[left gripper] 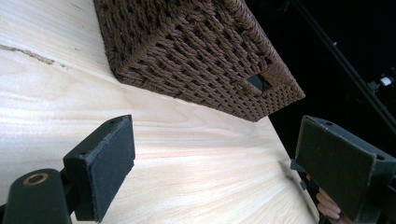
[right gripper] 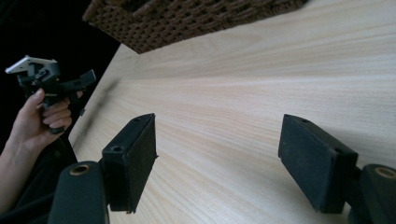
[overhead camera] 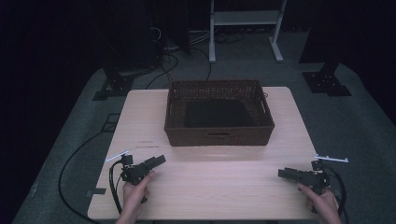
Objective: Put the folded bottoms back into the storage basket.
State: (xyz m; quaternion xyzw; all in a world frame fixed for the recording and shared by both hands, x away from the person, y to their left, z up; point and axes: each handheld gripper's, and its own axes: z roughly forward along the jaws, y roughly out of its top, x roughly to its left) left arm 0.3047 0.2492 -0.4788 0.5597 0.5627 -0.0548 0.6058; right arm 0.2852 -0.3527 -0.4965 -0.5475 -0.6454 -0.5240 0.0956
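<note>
High view: a faint dark line of print lies on the wooden table [overhead camera: 210,186] just left of the wicker basket's [overhead camera: 218,133] near left corner, too small to read; nothing else in the scene carries readable writing.

Near the left edge of the table, the left gripper [overhead camera: 161,160] is held in the person's left hand [overhead camera: 135,189], its jaws pointing right and slightly far, toward the basket. In the left gripper view its jaws stand wide apart with only bare tabletop between the pads [left gripper: 114,163]; they hold and touch nothing. Near the right edge, the right gripper [overhead camera: 281,173] sits in the right hand [overhead camera: 322,201], pointing left across the table. In the right gripper view its jaws are likewise spread wide, pads [right gripper: 140,154] clear of everything, with bare wood between them.

The basket stands at the far middle of the table, well apart from both grippers, with a flat dark thing [overhead camera: 218,113] lying in its bottom. A slot handle [left gripper: 258,82] shows in its near wall. Open tabletop lies between the grippers and the basket. Cables [overhead camera: 70,163] trail over the grey floor at the left, and a white frame [overhead camera: 245,21] stands far behind the table.
</note>
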